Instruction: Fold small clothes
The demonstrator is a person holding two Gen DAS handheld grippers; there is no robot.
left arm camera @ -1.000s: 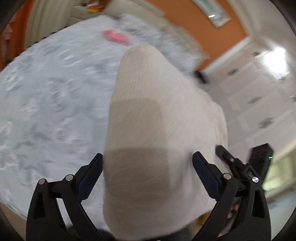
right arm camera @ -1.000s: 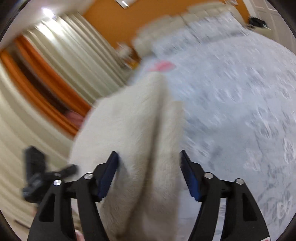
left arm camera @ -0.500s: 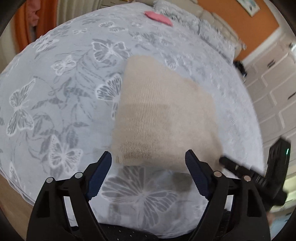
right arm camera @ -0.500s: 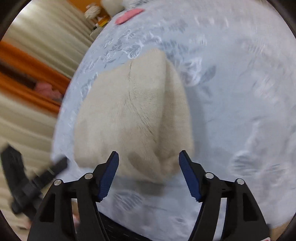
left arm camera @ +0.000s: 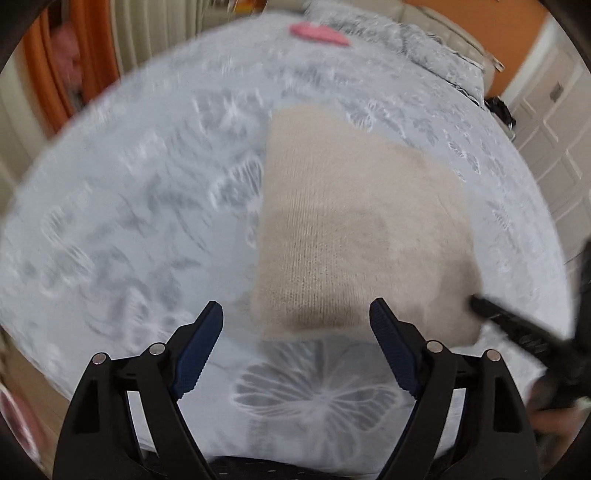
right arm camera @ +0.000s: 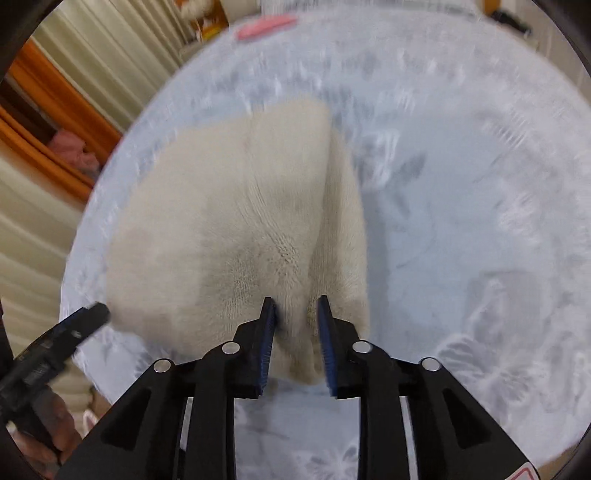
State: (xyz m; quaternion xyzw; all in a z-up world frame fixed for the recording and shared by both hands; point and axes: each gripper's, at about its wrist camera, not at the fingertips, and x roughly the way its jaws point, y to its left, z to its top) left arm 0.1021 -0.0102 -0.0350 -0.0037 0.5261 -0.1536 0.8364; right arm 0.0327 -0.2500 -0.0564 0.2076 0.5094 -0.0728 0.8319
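A bed (left arm camera: 122, 206) with a grey butterfly-print cover filled both views, curtains (right arm camera: 74, 74) hanging behind its left side and a pink item (left arm camera: 319, 32) lying well away at the far end. On the left, the left gripper (left arm camera: 296, 325) stood spread wide with nothing in it, its pads either side of the near left corner of the cream knit garment (left arm camera: 354, 229), which lay flat on the cover in a folded block. To the right, the right gripper (right arm camera: 296, 312) had its jaws nearly together around a raised ridge of knit at the near right edge, and they were easing apart. To do this step well, I judged the left should close on both layers at its corner while the right let go cleanly or re-took an even bite, so the next fold lifted with edges aligned.
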